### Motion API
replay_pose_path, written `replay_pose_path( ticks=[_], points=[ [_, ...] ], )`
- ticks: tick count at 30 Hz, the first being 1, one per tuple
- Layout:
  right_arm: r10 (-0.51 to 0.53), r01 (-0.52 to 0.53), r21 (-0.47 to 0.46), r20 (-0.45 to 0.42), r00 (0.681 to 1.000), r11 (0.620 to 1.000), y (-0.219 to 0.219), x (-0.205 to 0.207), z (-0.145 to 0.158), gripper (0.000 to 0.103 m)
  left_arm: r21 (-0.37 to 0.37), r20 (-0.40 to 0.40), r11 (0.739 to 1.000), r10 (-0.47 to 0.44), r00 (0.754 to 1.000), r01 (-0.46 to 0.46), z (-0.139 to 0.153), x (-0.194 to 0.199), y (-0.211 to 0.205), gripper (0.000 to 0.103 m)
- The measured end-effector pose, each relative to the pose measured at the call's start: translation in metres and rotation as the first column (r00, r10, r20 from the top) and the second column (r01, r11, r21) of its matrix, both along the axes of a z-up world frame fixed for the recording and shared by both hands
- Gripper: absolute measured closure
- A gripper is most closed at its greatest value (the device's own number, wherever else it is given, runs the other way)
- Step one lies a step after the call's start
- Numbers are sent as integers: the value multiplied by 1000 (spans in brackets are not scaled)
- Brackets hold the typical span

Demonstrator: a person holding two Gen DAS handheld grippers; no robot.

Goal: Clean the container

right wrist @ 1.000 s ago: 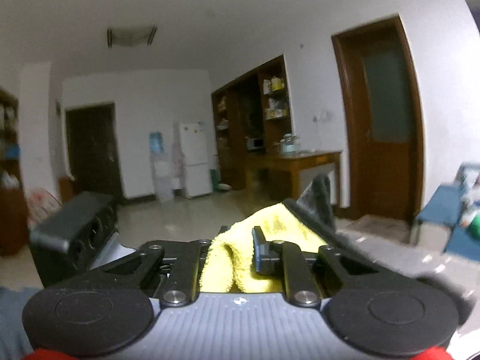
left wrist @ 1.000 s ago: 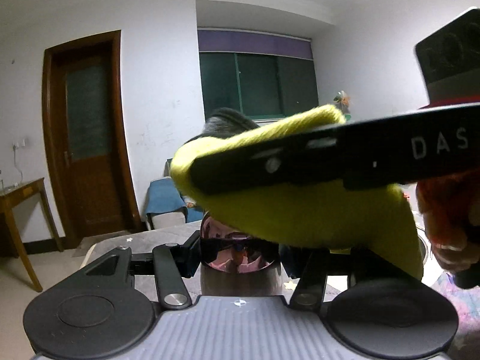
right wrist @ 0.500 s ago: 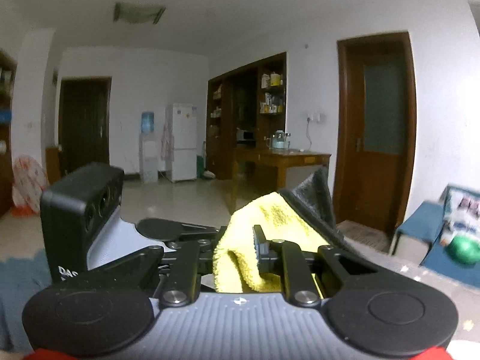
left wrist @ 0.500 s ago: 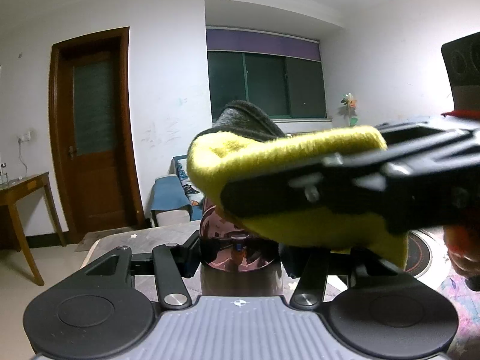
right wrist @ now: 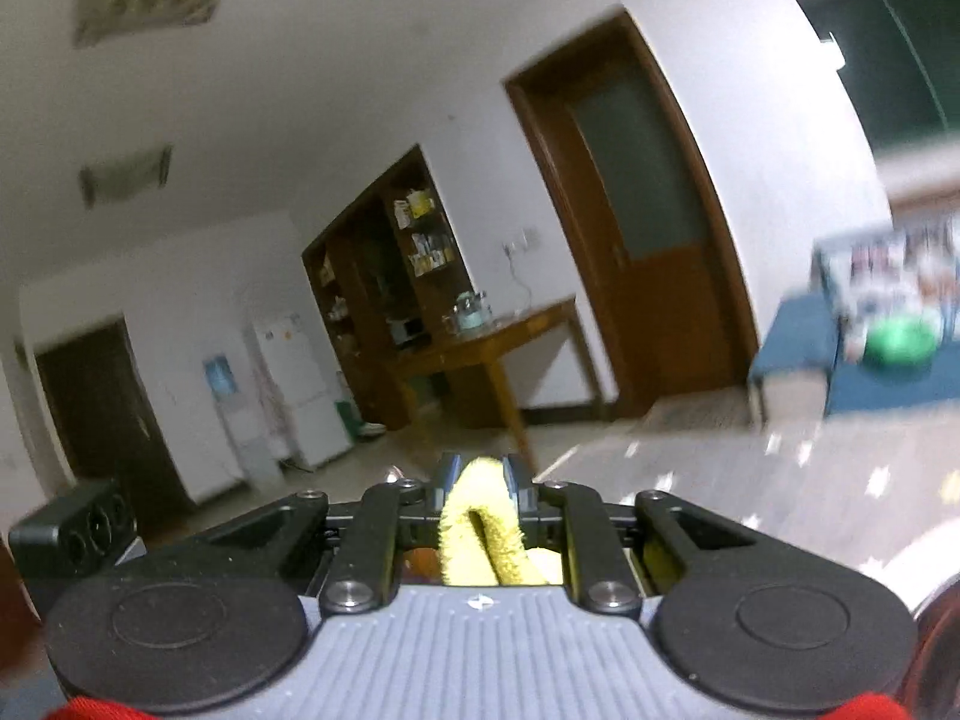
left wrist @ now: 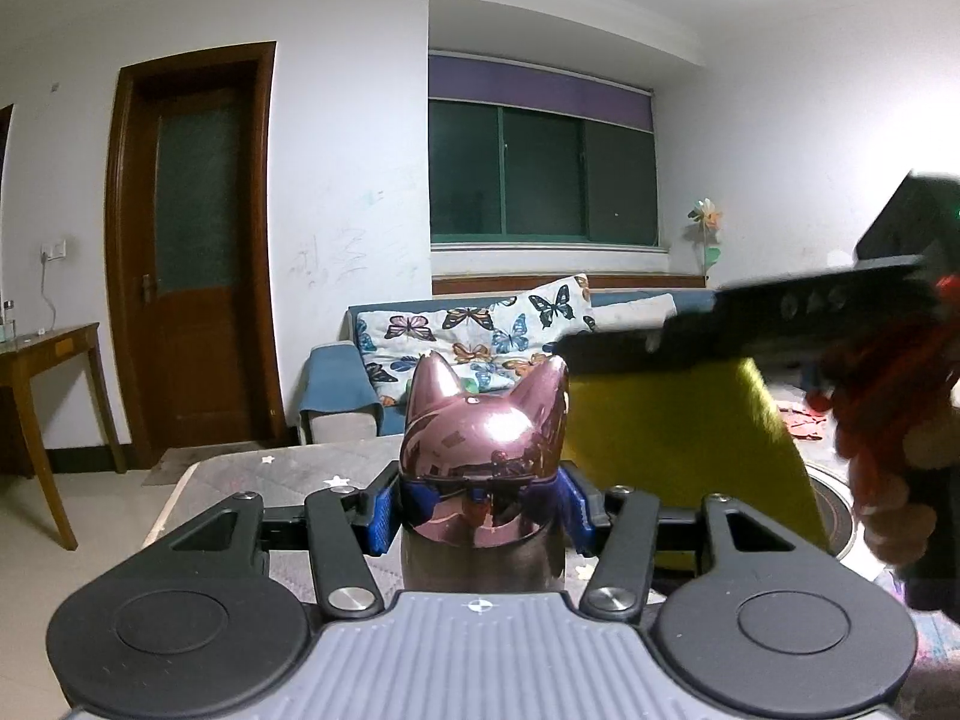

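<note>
A shiny pink metal container (left wrist: 485,468) with a cat-ear lid stands upright between the blue pads of my left gripper (left wrist: 480,507), which is shut on it. My right gripper (right wrist: 480,483) is shut on a folded yellow cloth (right wrist: 480,525). In the left wrist view the right gripper's black body (left wrist: 750,315) crosses at the right, and the yellow cloth (left wrist: 672,438) hangs under it, just right of the container's lid. A gloved hand (left wrist: 888,420) holds that gripper.
A grey table with star marks (left wrist: 282,468) lies below the container. A blue sofa with a butterfly cushion (left wrist: 474,330) stands behind it. A wooden door (left wrist: 192,252) and a wooden side table (left wrist: 42,354) are at the left.
The right gripper and the yellow cloth have moved from over the container's lid off to the right, uncovering the cat-ear lid. The right wrist view has tilted and swung.
</note>
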State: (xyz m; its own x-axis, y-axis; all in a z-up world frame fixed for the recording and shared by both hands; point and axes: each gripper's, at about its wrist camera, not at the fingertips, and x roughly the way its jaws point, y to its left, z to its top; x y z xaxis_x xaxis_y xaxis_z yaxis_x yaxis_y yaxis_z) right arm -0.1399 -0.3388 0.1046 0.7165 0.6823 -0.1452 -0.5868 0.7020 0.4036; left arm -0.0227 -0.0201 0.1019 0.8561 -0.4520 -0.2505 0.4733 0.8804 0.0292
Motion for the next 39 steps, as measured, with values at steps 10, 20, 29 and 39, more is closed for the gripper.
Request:
replay_pose_path(
  ticks=[10, 20, 29, 39],
  points=[
    [63, -16, 159, -297, 953, 987, -34, 35, -75, 87, -21, -11, 1000, 4, 1000, -5, 4, -2, 1, 46],
    [40, -107, -265, -245, 969, 958, 10, 40, -66, 87, -10, -3, 1000, 7, 1000, -7, 2, -4, -4, 46],
    [113, -197, -405, -224, 968, 893, 22, 17, -63, 87, -10, -28, 1000, 21, 999, -21, -2, -4, -8, 38],
    [85, -190, -413, -260, 962, 891, 24, 32, -68, 87, -61, -59, 996, 62, 996, -66, -9, -17, 1, 21]
  ],
)
